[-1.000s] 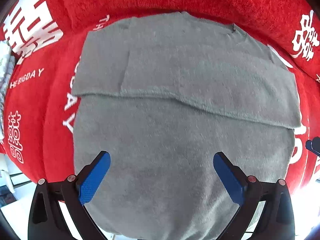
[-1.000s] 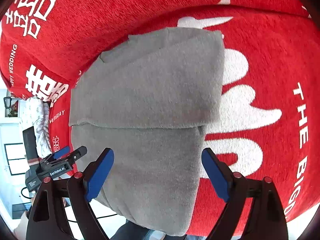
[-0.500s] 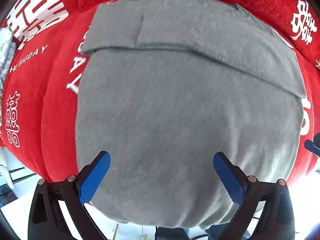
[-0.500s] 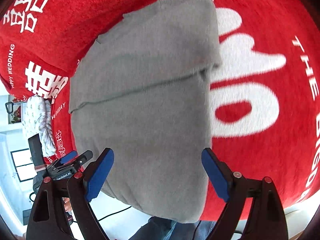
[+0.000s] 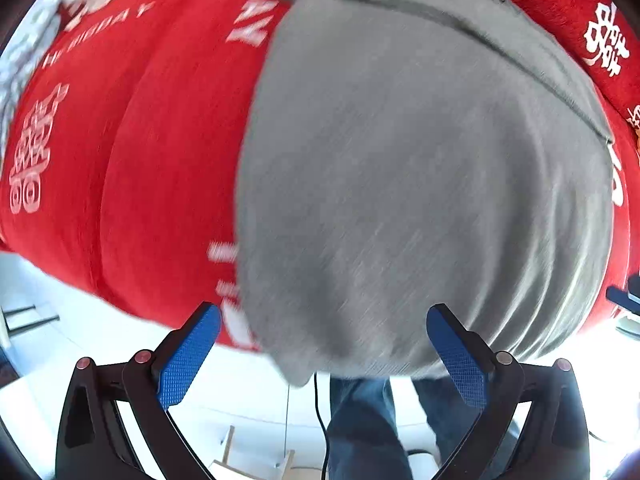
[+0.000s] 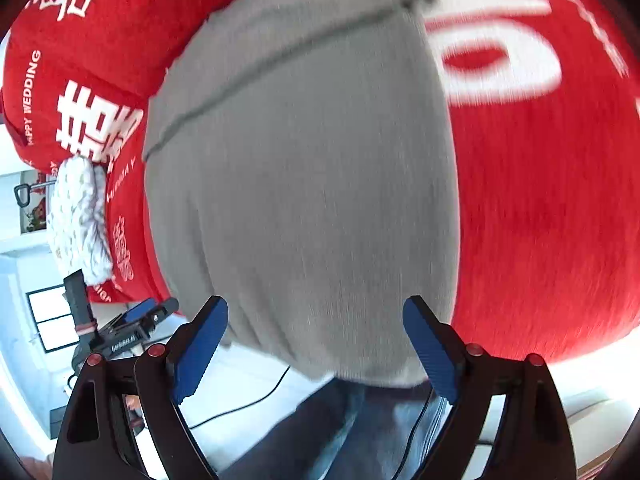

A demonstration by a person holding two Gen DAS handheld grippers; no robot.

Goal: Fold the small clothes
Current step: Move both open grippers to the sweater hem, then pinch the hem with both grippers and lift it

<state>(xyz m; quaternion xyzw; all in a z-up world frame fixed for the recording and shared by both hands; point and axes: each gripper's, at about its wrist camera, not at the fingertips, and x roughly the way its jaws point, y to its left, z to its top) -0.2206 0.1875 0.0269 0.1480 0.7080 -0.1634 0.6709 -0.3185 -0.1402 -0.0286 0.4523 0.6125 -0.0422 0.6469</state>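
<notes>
Both grippers are sliding back from the far fold to the near hem of the soft grey knit garment [image 5: 420, 184], lying part-folded on the red printed blanket [image 5: 140, 160]. The left gripper [image 5: 324, 352] and right gripper [image 6: 316, 344] are gaping wide, gripping nothing (likely lining up the next fold).

Left gripper [image 5: 323, 338]: pointed steeply down, its blue-padded fingers [image 5: 188, 356] spread wide with nothing pinched between them.
Right gripper [image 6: 316, 332]: tilted downward at a slant, its fingers [image 6: 430, 354] likewise wide apart, gripping nothing.
Left gripper seen from the right wrist: black body at the lower left edge, blue pad showing.
Person's legs [image 5: 368, 424]: in blue jeans, standing below both grippers.
</notes>
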